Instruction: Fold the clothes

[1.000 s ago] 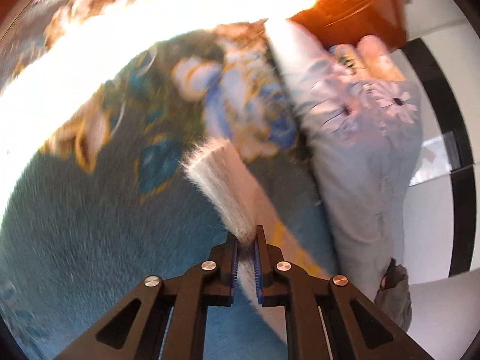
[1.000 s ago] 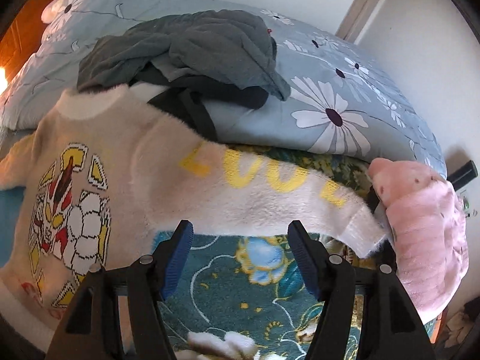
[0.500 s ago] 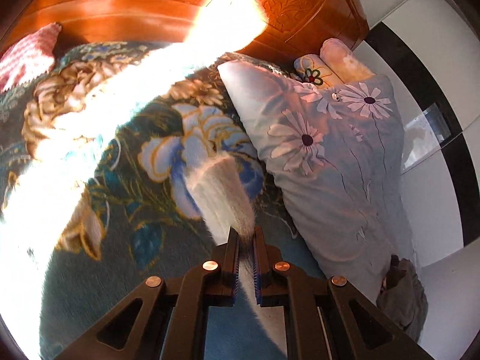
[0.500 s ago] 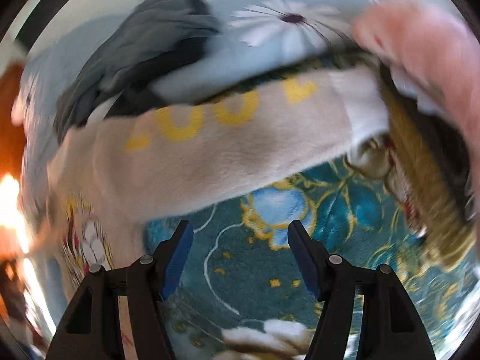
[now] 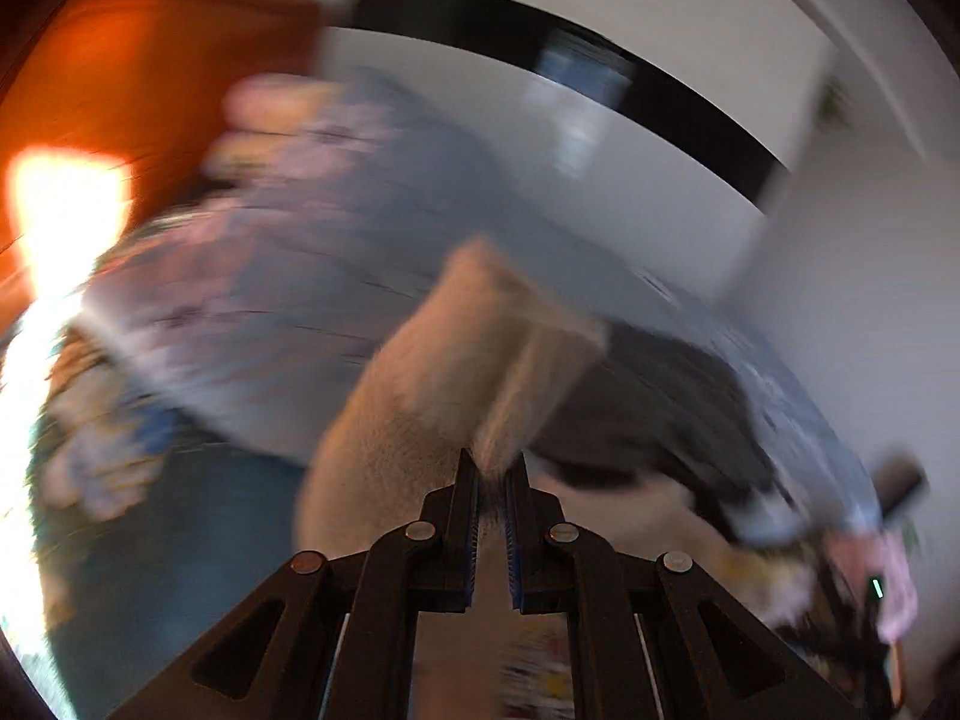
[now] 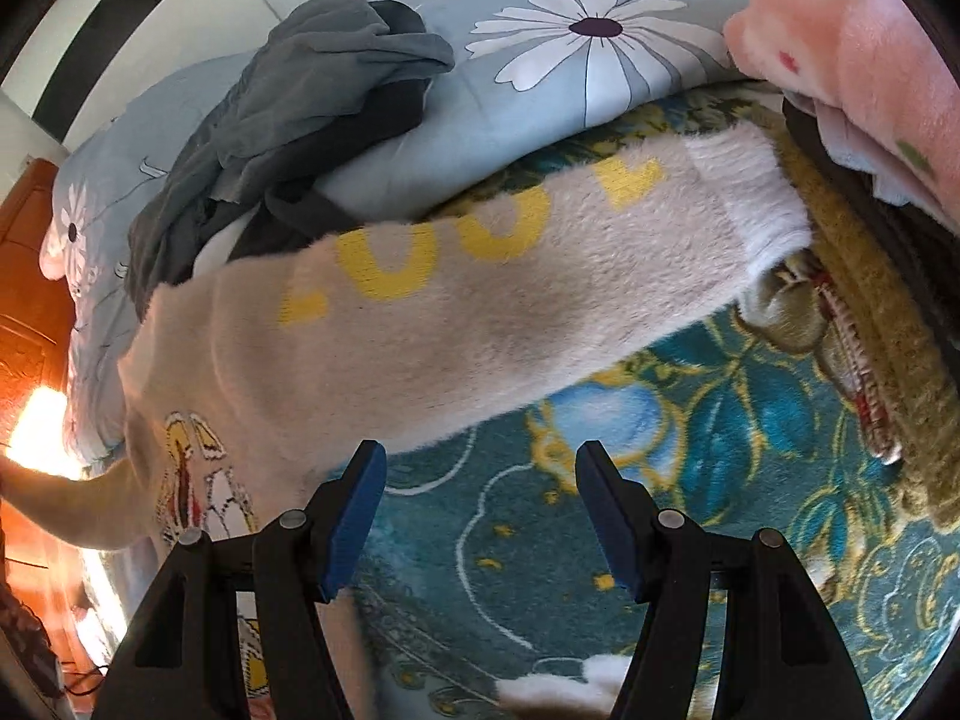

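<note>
The fuzzy cream sweater [image 6: 420,324] lies spread on the teal floral blanket [image 6: 690,480], its sleeve with yellow lettering [image 6: 540,276] extended to the right toward a pink plush blanket [image 6: 852,60]. The left gripper [image 5: 492,474] is clamped on a fold of the other sleeve [image 5: 456,372], raised above the bed; this view is motion-blurred. The right gripper [image 6: 480,510] hovers near the lettered sleeve, jaws spread wide and empty. Judged step: sleeve fold-in. Next move: lay the held sleeve across the sweater body, then release. Gray clothes [image 6: 312,96] rest on the daisy-print duvet [image 6: 600,60] at the far side.
</note>
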